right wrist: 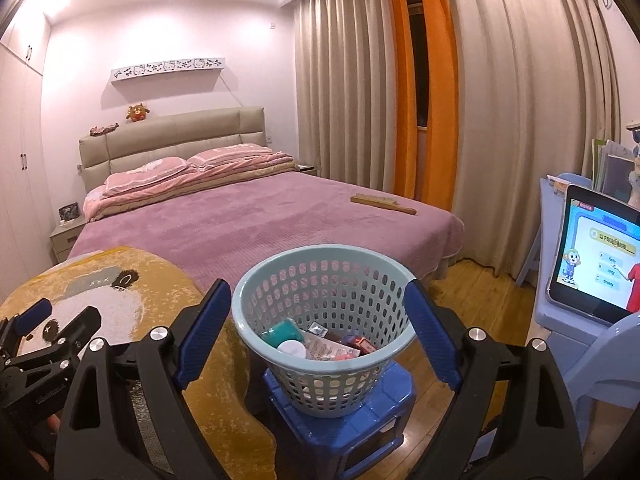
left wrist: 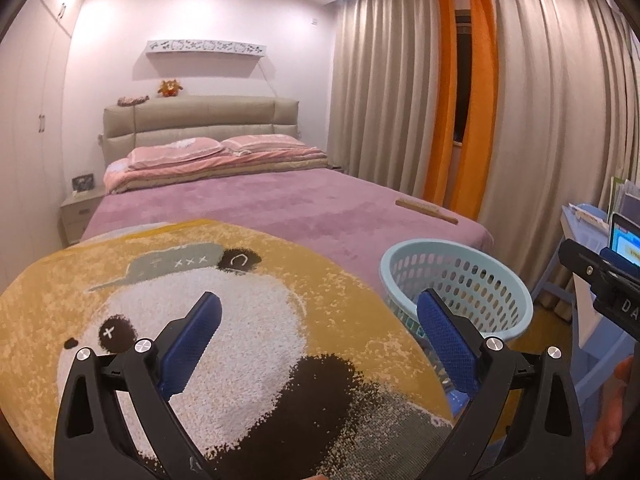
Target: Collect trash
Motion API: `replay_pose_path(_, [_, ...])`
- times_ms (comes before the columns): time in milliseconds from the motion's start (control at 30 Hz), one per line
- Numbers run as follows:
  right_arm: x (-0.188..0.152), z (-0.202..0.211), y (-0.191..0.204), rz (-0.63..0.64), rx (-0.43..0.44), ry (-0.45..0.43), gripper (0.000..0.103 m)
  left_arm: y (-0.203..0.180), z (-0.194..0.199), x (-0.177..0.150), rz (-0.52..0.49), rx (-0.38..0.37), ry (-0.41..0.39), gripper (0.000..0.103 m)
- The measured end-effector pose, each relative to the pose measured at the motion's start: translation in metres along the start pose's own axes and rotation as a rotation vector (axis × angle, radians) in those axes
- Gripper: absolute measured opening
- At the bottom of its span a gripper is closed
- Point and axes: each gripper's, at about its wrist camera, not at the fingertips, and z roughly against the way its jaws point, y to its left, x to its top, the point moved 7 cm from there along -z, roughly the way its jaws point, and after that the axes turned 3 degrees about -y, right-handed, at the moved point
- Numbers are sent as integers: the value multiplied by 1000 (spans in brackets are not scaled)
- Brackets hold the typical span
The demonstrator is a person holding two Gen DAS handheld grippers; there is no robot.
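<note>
Gaping wide — right gripper (right wrist: 318,312), empty, before trash basket (right wrist: 280,276)

In your left wrist view, the right gripper (left wrist: 600,280) pokes in at the right edge, cut off so you cannot see its jaws, and a hand (left wrist: 612,412) is clipped at the lower right. The basket (left wrist: 456,256) shows its rim and wall only; your own blue finger covers its lower left side and its contents stay hidden. In your right wrist view, the trash (right wrist: 320,342) in the basket is a jumble too small to name piece by piece. The tablet (right wrist: 596,252) runs off the right edge, its screen text unreadable. The stool (right wrist: 340,420) is partly hidden under the basket.
</note>
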Motion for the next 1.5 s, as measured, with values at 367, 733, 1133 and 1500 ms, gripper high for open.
replay_pose_path(367, [-3, -2, 1, -4, 16, 21, 85, 0, -2, 0, 7, 1, 8, 95])
replay_pose_path(733, [-1, 1, -3, -20, 24, 12, 87, 1, -3, -1, -1, -2, 6, 95])
replay_pose_path(1133, [1, 7, -3, -27, 29, -3, 87, 2, -3, -2, -10, -5, 5, 95])
replay_pose_path(1500, [3, 9, -2, -29, 42, -9, 87, 1, -3, -1, -13, -9, 3, 95])
